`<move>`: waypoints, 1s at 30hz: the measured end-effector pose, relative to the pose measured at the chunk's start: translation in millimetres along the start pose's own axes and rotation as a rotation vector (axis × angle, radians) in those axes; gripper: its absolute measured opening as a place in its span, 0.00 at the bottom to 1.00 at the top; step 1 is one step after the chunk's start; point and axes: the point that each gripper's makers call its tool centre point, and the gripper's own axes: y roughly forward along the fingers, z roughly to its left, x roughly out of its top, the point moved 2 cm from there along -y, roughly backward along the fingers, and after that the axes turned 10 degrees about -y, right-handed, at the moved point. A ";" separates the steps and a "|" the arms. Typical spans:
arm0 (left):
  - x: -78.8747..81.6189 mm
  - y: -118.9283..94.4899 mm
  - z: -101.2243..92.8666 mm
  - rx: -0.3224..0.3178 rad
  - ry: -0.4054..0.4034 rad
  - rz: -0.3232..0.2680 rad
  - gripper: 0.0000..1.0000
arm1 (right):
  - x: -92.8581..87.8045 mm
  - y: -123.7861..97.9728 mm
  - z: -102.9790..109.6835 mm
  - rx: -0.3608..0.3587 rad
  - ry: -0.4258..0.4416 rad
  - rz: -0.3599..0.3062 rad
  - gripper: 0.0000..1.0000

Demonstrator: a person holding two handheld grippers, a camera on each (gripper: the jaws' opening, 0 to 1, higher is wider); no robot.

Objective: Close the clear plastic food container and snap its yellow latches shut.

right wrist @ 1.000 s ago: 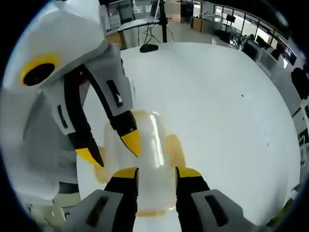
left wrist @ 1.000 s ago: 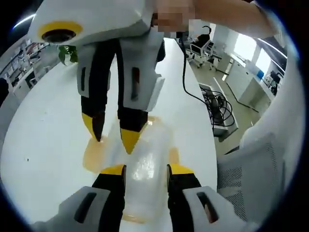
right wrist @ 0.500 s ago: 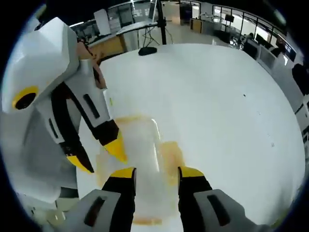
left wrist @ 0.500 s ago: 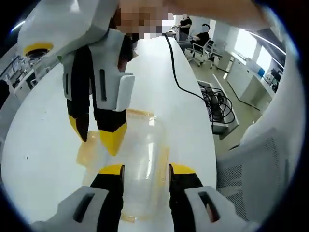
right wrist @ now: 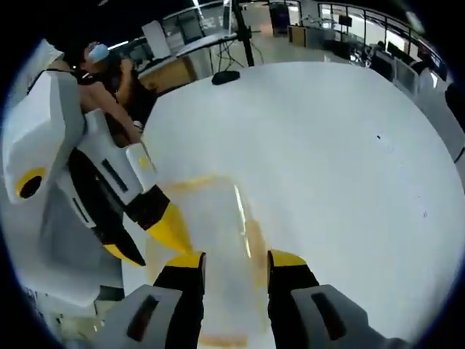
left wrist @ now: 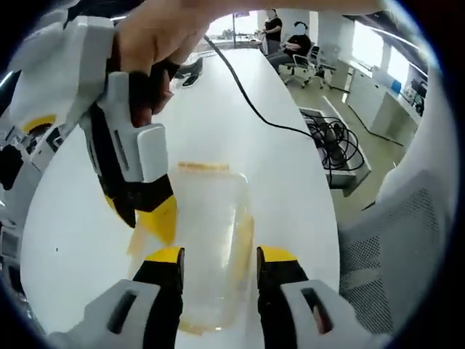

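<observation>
Both handheld tools share one build: white and grey angular plastic shells, black inner jaw arms, and bright yellow wedge-shaped tips. In the left gripper view the left gripper (left wrist: 218, 256) rises as two black jaws capped in yellow with grey slotted housings, while the right gripper (left wrist: 149, 214) shows a white rectangular block on its side, a yellow ring on its shell, and a bare hand (left wrist: 156, 36) wrapped round its body. In the right gripper view the right gripper (right wrist: 234, 260) looks alike, and the left gripper (right wrist: 149, 236) carries a yellow-ringed round opening on its white casing.
</observation>
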 end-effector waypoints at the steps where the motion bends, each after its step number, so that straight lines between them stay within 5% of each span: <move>1: -0.5 0.1 -0.7 0.004 -0.001 0.001 0.40 | -1.3 0.3 1.8 0.018 0.013 0.007 0.31; 14: -2.1 3.3 0.5 0.074 0.074 0.007 0.38 | 0.4 4.4 -2.2 0.113 0.001 0.082 0.32; 30: -2.8 9.1 -2.1 0.164 0.109 0.020 0.37 | -0.2 6.6 -0.1 0.132 -0.019 0.132 0.31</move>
